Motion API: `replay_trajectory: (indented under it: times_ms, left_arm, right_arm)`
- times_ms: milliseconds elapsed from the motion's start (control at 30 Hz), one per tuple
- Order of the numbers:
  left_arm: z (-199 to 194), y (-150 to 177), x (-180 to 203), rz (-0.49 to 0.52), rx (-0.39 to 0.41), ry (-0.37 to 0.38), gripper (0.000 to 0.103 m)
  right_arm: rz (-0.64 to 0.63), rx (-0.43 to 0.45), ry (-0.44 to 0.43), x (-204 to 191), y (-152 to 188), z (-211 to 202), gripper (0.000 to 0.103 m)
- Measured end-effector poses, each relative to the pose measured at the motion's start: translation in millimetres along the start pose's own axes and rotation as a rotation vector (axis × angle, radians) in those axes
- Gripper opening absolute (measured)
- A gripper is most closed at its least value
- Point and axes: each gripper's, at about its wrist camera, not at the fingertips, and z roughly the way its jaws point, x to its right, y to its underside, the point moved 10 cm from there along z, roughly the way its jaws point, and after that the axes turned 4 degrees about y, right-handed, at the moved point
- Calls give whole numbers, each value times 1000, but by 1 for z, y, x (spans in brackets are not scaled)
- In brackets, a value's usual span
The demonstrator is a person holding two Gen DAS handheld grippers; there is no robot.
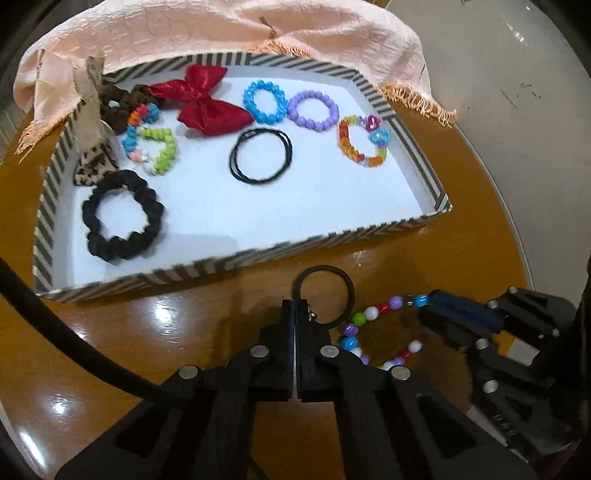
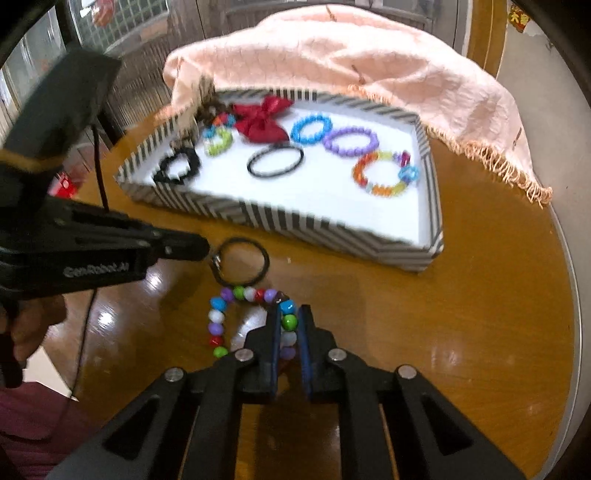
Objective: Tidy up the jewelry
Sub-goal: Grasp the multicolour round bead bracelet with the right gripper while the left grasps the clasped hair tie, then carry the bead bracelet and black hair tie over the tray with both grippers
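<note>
On the glossy wooden table (image 2: 461, 332) before the striped white-floored tray (image 1: 332, 236), the left gripper (image 1: 295, 310) pinches the thin black elastic ring (image 2: 242, 262) with jaws pressed together, the right gripper (image 2: 290, 325) clamps the multicoloured bead bracelet (image 2: 216, 321), so both should probably lift together, gently, to untangle them.

My left tongs (image 2: 207, 245) are matte black with silver rivets, white "GenRobot.AI" lettering and a thin black cable. My right tongs (image 2: 288, 332) carry blue pads (image 2: 305, 347). My sleeve (image 2: 33, 424) is maroon.

A: The tray (image 1: 373, 226) wall?
B: Black-and-white stripes, white floor inside. The bow (image 1: 201, 99) is red.
A: And the far cloth (image 1: 229, 27)?
B: Peach with an orange fringe.
</note>
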Motion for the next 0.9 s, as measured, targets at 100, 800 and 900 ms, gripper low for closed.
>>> replay_trajectory:
  times_ms: [100,800,900]
  left_arm:
    - [-1,2,-1,-7,-10,24,0]
    - [40,-10,18,112,-50,-111,2]
    - [38,-9,14,82,-65,-76,1]
  right_arm:
    - [-13,14,3,-1,-10,-9,9]
    - [64,-23,-25,16,7,-16,9]
    - [79,-14,-37,18,5,-19,9]
